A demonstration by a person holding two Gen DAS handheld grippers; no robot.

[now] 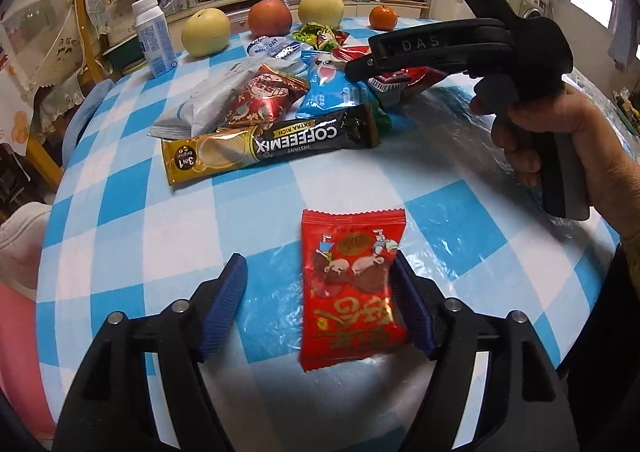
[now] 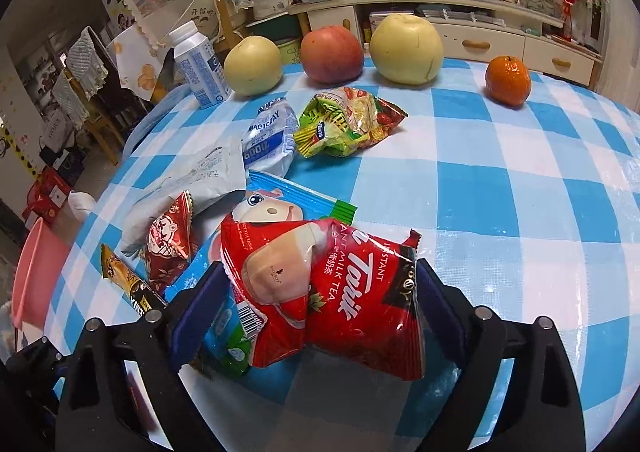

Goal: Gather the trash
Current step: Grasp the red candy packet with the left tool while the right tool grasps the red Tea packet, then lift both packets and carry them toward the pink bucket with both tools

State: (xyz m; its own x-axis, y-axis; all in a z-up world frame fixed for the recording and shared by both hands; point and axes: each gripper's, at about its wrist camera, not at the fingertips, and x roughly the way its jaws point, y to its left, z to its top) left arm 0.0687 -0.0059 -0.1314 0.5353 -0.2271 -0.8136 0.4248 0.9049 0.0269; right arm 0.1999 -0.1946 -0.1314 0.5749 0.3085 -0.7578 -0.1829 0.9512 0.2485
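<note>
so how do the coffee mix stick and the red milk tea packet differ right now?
The coffee mix stick is long, narrow, gold and black; the red milk tea packet is wide and crumpled. The stick lies flat and untouched on the tablecloth; the packet sits between the right tool's fingers. Both are drink-mix wrappers.

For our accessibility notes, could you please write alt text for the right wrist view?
The right claw brackets a red milk tea packet above a blue-checked tablecloth; other wrappers lie left, with three large fruits and a mandarin behind.
</note>
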